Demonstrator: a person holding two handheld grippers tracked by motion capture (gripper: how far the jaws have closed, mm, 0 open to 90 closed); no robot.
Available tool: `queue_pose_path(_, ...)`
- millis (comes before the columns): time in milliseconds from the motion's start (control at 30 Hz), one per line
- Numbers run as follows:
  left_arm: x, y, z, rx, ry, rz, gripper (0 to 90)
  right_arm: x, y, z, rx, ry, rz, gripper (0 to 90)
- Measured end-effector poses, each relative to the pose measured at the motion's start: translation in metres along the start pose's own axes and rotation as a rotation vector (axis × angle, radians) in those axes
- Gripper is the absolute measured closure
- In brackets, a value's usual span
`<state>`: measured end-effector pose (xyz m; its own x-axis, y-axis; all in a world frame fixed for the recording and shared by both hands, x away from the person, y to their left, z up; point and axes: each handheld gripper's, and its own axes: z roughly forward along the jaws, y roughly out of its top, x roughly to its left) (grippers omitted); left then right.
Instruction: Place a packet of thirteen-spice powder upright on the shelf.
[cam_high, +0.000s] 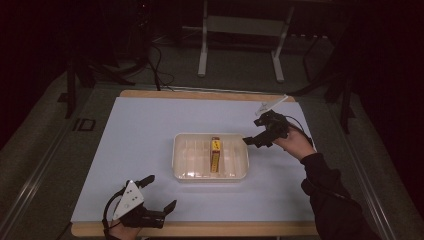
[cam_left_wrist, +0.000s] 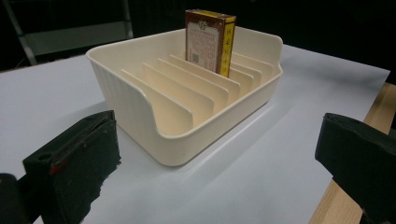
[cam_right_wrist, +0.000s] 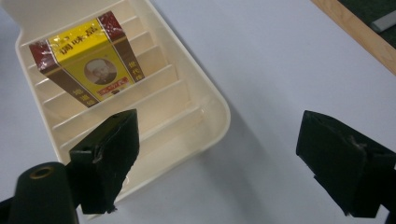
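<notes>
Fingers spread wide on the right gripper (cam_high: 256, 140), nothing between them, hovering just off the right rim of the cream tray (cam_high: 182, 176). Boxed packet (cam_high: 215, 154) stands upright in a slot toward that side. Best bet now: line both pads square on the box's broad faces, clear of the dividers. Left gripper (cam_high: 160, 194) rests open, well apart near the table's front edge.

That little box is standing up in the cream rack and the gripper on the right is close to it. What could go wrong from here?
The box stands on edge between thin dividers, so a nudge might tip it over. The right gripper hovers open at the rack edge; one jaw could catch the rim and push the light rack across the sheet. The left gripper rests open, away from the rack, so nothing steadies it.
</notes>
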<state>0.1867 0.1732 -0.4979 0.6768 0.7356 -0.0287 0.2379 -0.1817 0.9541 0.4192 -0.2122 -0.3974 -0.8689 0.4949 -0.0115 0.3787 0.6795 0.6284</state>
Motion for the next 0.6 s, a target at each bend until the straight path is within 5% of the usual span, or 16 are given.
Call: queue_pose_path(600, 0.0, 0.0, 0.0, 0.001, -0.001, 0.001, 0.0, 0.008, -0.056, -0.002, -0.115, -0.093, 0.116, 13.2)
